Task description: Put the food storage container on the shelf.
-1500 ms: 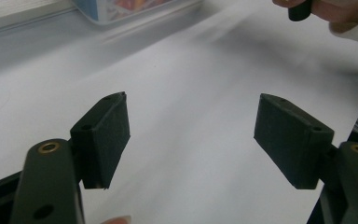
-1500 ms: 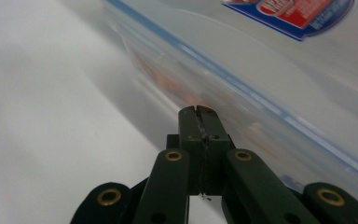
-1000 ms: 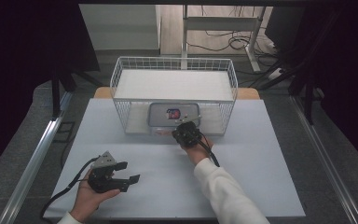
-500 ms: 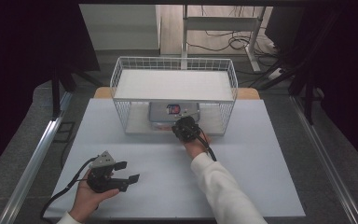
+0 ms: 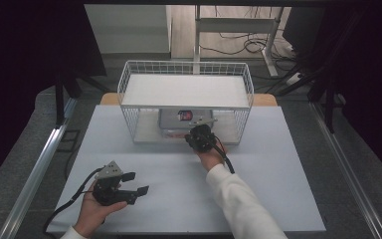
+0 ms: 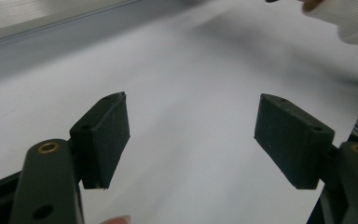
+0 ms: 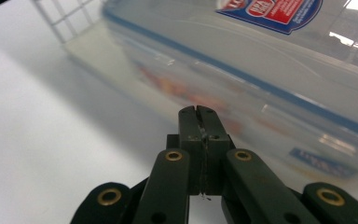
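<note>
The right gripper [image 7: 199, 112] is keeping its two black jaws pressed together, with nothing between them. Just beyond the tips, a clear plastic container [image 7: 270, 79] with a blue-edged lid is lying, blurred. A white wire basket [image 7: 63, 21] is showing up-left of the jaws.

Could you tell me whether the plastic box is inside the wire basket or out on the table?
Inside. The plastic box sits on the lower level of the wire basket, under its white shelf and within its wire walls.

High view overhead, facing forward; gripper views low, close (right's blurred), sharing table [image 5: 278, 164].
</note>
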`<state>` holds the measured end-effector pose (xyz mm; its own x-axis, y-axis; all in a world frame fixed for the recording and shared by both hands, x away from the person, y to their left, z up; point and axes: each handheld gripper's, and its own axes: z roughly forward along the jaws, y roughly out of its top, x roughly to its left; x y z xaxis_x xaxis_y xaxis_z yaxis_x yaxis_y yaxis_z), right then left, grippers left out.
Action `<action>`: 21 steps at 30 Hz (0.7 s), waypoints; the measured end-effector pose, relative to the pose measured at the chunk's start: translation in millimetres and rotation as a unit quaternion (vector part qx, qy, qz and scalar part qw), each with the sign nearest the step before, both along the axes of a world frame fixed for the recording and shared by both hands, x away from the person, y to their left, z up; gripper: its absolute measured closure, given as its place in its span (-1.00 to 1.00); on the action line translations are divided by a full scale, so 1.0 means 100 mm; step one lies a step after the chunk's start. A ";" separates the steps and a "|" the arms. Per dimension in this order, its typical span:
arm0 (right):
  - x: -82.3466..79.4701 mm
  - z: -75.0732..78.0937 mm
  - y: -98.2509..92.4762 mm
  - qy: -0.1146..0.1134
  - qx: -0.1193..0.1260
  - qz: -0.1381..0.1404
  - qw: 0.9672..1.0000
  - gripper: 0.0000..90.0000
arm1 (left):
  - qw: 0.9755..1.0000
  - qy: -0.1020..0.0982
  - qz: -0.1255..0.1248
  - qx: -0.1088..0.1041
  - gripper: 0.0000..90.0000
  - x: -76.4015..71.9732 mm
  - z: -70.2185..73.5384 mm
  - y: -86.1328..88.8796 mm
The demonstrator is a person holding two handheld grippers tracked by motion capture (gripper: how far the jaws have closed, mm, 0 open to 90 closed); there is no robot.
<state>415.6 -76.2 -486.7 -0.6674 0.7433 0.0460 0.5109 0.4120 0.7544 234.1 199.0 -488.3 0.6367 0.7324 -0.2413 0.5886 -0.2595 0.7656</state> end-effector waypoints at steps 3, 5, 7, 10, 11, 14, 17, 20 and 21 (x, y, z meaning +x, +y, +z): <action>-0.14 0.08 -0.08 -0.006 0.003 0.016 1.000 0.98 | 1.000 0.000 0.002 0.003 -0.43 0.00 0.00 0.00; -0.26 0.14 -0.15 -0.007 0.005 0.035 0.999 0.98 | 1.000 -0.002 0.002 0.011 -0.43 0.00 -0.02 -0.01; -0.39 0.17 -0.25 -0.009 0.003 0.048 0.999 0.98 | 1.000 -0.002 0.003 0.018 -0.43 -0.01 -0.03 -0.02; -0.56 0.22 -0.42 0.003 0.019 0.065 0.998 0.98 | 1.000 0.003 0.004 0.017 -0.43 0.01 -0.05 -0.04; -0.59 0.23 -0.46 0.003 0.018 0.069 0.997 0.98 | 1.000 0.004 0.004 0.015 -0.43 0.03 -0.05 -0.04; -0.70 0.26 -0.60 0.006 0.033 0.083 0.996 0.98 | 1.000 0.003 0.016 0.017 -0.43 0.04 -0.05 -0.03; -0.82 0.26 -0.74 0.005 0.037 0.094 0.995 0.98 | 0.999 -0.004 0.020 0.029 -0.43 0.01 -0.05 -0.03; -0.89 0.26 -0.91 0.003 0.035 0.095 0.995 0.98 | 0.999 -0.009 0.024 0.022 -0.43 0.00 -0.02 -0.01; -0.91 0.27 -0.99 0.008 0.038 0.089 0.995 0.98 | 0.999 -0.009 0.027 0.018 -0.43 0.01 -0.01 -0.01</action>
